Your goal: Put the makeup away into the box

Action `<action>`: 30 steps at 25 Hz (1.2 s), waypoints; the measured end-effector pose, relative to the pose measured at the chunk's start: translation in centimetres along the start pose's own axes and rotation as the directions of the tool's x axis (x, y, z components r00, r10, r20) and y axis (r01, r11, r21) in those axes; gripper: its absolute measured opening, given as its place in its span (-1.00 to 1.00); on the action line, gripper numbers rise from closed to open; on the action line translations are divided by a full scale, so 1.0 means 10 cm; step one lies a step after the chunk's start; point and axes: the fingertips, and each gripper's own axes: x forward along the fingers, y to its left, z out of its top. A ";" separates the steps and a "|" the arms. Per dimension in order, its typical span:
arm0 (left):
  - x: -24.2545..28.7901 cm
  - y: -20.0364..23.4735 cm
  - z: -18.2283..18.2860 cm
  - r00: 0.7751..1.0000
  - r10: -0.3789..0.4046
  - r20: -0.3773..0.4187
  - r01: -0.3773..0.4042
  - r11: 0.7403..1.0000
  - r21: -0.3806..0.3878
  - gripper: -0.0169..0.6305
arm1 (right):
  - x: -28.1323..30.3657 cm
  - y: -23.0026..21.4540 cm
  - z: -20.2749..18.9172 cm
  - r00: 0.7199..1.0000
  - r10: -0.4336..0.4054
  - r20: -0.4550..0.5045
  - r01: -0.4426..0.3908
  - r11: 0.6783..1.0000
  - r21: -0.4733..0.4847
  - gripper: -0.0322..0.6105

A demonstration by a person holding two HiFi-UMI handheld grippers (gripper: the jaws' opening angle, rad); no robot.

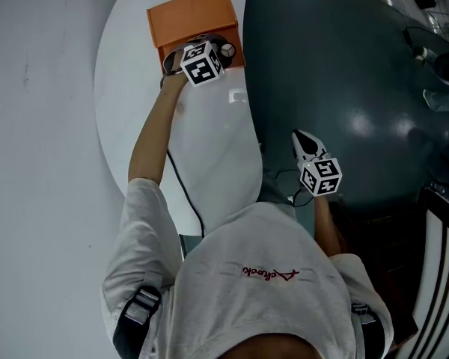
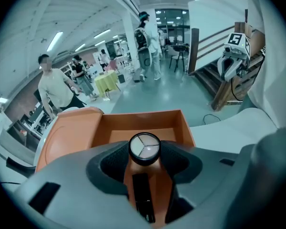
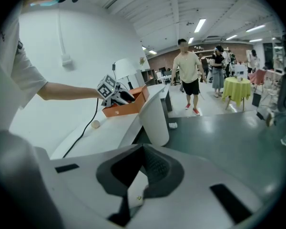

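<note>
An orange box (image 1: 193, 17) stands open at the far end of the white table (image 1: 209, 155), its lid (image 2: 66, 132) folded to the left. My left gripper (image 1: 218, 46) hangs at the box's near rim, shut on a round black-rimmed makeup compact (image 2: 144, 148) whose face shows three pale sections. The compact (image 1: 227, 50) sits just above the box's near wall (image 2: 148, 180). My right gripper (image 1: 304, 142) is held near my body beside the table's edge, jaws together with nothing between them. The right gripper view shows the box (image 3: 126, 106) far off.
A black cable (image 1: 185, 197) runs along the white table from the left gripper. A small round thing (image 3: 95, 124) lies on the table. The dark grey floor (image 1: 344, 88) lies to the right, and several people stand in the hall beyond.
</note>
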 end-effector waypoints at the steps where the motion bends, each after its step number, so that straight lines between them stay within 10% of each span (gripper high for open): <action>1: 0.01 0.01 -0.01 1.000 0.004 -0.001 -0.004 1.000 -0.002 -0.28 | 0.00 0.00 0.00 1.000 0.000 0.000 0.000 1.000 -0.001 -0.84; 16: -0.14 0.07 0.07 0.998 0.054 0.013 -0.054 0.999 0.000 -0.29 | -0.10 0.03 0.01 1.000 0.000 0.005 0.000 1.000 -0.006 -0.84; 20: -0.25 0.18 0.11 0.986 0.161 0.049 -0.162 0.986 0.028 -0.82 | -0.08 0.05 0.01 1.000 0.003 0.012 -0.003 1.000 -0.009 -0.84; 30: -0.50 0.17 0.27 0.970 0.222 0.103 -0.221 0.975 -0.018 -0.92 | -0.16 0.12 0.03 1.000 0.010 0.027 -0.009 1.000 -0.025 -0.84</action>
